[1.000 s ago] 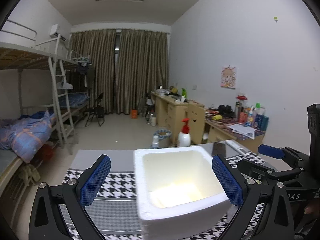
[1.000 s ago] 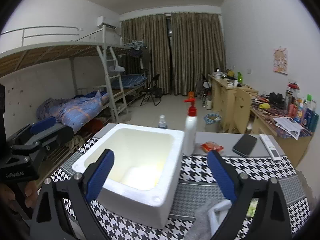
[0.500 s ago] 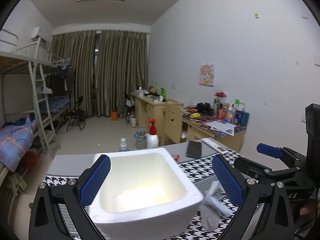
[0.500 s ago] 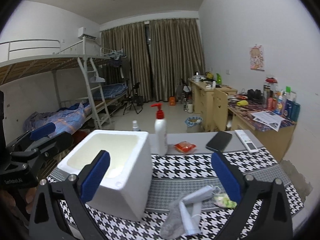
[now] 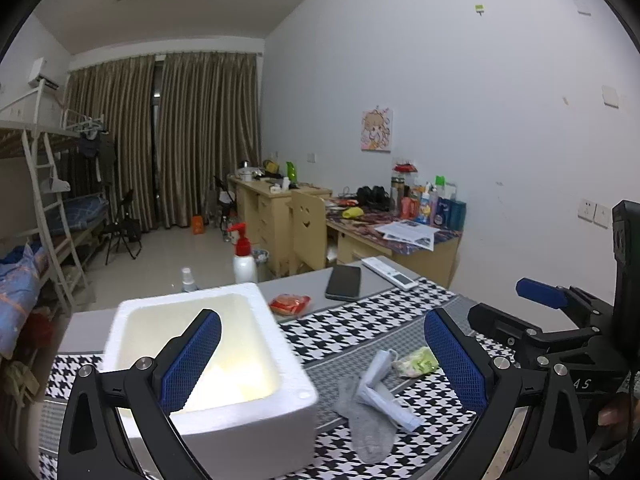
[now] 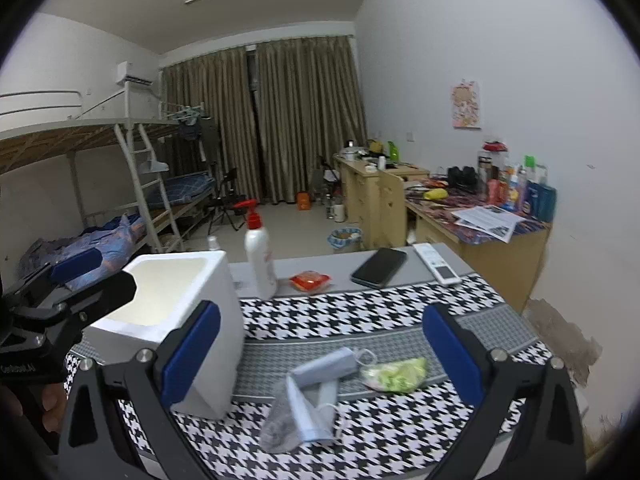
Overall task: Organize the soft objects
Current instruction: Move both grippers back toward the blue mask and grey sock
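Right gripper (image 6: pixel 320 354) w/ blue pads spread wide, just finished opening, nothing between. Left gripper (image 5: pixel 322 360) likewise released, empty. Below: grey sock (image 6: pixel 280 426), pale-blue face mask (image 6: pixel 316 396), green packet (image 6: pixel 394 372) on houndstooth cloth (image 6: pixel 360 312), beside white foam box (image 6: pixel 176 312).

Hidden and cut-off parts of a tabletop scene

Grey sock (image 6: pixel 280 426) largely covered by pale blue face mask (image 6: pixel 316 392); white foam box (image 5: pixel 224 408) partly behind blue-padded finger (image 5: pixel 188 360); contents of green-filled clear bag (image 6: pixel 394 372) unreadable; hand (image 6: pixel 44 404) cropped by frame edge.
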The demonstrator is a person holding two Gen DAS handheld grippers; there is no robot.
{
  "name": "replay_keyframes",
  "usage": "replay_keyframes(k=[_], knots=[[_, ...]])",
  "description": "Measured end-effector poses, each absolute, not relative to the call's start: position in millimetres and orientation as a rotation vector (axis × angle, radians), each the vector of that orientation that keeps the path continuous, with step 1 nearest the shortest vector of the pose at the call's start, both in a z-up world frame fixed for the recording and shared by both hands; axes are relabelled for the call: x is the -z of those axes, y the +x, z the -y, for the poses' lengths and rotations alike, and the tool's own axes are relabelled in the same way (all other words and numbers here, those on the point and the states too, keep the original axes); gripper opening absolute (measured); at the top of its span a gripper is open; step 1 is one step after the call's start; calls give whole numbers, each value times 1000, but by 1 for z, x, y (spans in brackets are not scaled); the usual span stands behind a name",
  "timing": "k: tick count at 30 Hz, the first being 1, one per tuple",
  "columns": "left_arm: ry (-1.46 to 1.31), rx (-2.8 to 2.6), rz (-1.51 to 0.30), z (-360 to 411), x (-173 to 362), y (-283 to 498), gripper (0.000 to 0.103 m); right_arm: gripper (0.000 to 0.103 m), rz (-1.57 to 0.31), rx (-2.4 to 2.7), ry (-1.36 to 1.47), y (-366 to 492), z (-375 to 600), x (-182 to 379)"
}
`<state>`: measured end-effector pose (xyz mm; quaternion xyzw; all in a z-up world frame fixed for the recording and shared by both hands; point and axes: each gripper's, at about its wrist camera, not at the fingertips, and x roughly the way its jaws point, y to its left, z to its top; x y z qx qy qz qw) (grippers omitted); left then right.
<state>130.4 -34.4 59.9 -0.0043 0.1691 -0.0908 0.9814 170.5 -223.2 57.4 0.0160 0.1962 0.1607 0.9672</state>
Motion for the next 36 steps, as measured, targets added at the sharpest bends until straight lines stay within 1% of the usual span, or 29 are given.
replay_keyframes(k=[16,29,36], knots=[[38,234,-426,86,-39,161,102,102,-440,-218,84,174,281,-33],[64,256,-534,122,-4,188,102,102,-501,-138,100,187,311,-11],[124,244,-504,143,4,189,102,102,-525,-132,103,194,321,-2]])
